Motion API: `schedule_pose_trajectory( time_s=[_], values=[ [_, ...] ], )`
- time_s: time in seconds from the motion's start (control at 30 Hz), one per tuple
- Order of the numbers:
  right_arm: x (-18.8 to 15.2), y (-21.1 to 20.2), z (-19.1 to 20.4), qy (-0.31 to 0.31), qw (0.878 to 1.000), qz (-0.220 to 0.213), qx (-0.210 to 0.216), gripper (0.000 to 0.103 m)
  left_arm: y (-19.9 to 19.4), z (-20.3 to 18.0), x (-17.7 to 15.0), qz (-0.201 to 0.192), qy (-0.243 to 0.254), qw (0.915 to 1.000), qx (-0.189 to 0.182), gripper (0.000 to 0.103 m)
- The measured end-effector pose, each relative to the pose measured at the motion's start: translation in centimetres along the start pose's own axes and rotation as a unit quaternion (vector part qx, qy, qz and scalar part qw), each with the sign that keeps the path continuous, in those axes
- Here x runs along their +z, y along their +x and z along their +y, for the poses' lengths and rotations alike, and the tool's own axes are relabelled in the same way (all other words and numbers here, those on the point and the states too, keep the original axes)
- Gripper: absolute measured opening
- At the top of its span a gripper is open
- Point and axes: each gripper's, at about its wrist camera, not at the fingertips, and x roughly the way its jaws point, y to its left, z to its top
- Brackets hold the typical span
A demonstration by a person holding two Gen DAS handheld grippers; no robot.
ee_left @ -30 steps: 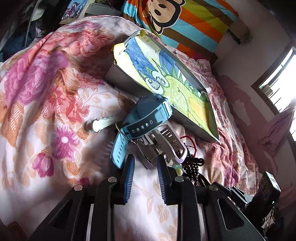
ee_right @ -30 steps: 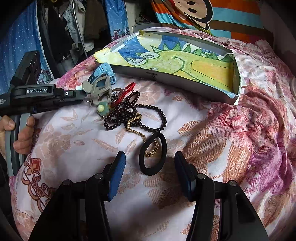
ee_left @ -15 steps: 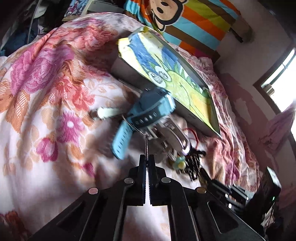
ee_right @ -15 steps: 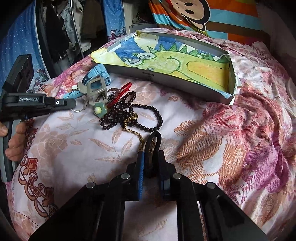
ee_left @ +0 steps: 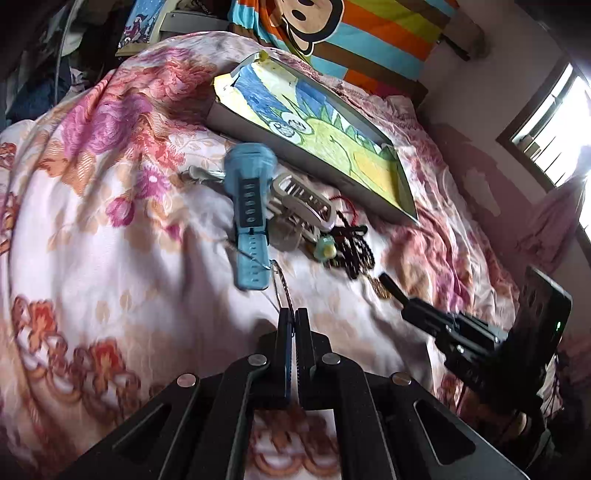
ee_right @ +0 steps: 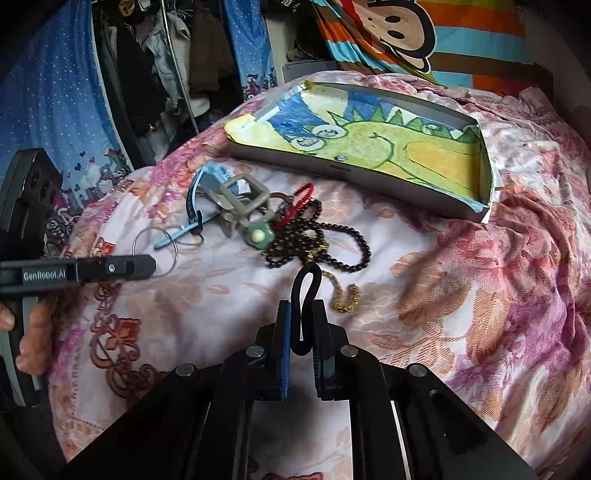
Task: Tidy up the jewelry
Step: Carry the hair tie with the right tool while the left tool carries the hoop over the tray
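Two black grippers work over a bed with a flowery blanket (ee_right: 480, 295).

The right gripper (ee_right: 302, 332) has its two fingers squeezed on a black hair tie (ee_right: 304, 295). Its jaws have just been closing, and the hair tie is pinched flat between them. The loop sticks up past the fingertips. Just beside it on the blanket lies a little gold chain (ee_right: 345, 301).

The left gripper (ee_left: 293, 325) is shut tight. It nips a thin wire ring (ee_left: 280, 284) at its tips. In the right wrist view the same ring (ee_right: 157, 251) shows as a thin round hoop at the tip of the left gripper (ee_right: 149, 264), and a hand (ee_right: 31, 328) holds that gripper's handle at the left edge of the picture.

Near the middle of the blanket sits a heap of things, all touching. It has a blue watch (ee_left: 247, 206), a grey watch (ee_right: 242, 197), a small green flower charm (ee_right: 260, 234), a red loop (ee_right: 295, 205) and a string of dark beads (ee_right: 325, 240). The wire ring runs up to the end of the blue watch strap. The beads are tangled in a bunch, with one loop reaching out to the right.

Behind the heap, toward the far edge of the bed, rests a flat grey box (ee_right: 369, 175). Its bottom is lined with a drawing of a green dinosaur (ee_right: 369, 142). The box holds no jewelry. A striped monkey blanket (ee_right: 424, 33) is behind it.
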Motion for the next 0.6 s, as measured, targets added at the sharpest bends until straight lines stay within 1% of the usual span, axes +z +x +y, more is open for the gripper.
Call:
schedule_pose_trajectory(
  time_s=[0.17, 0.27, 0.43, 0.6],
  values=[
    [-0.2, -0.6, 0.6, 0.005, 1.0, -0.004, 0.021, 0.009, -1.3, -0.2, -1.1, 0.026, 0.002, 0.9995, 0.017, 0.002],
    [-0.1, -0.8, 0.9, 0.005, 1.0, -0.006, 0.029, 0.009, -2.4, -0.9, -1.3, 0.037, 0.022, 0.9985, 0.034, 0.002],
    [0.1, -1.5, 1.2, 0.008, 0.999, -0.017, 0.042, 0.009, -4.1, -2.7, -0.9, 0.034, 0.054, 0.9971, 0.043, 0.002],
    [0.5, -2.5, 1.0, 0.01, 0.998, -0.038, 0.046, 0.009, -4.7, -4.8, 0.3, 0.027, 0.081, 0.9956, 0.039, 0.002]
  ],
)
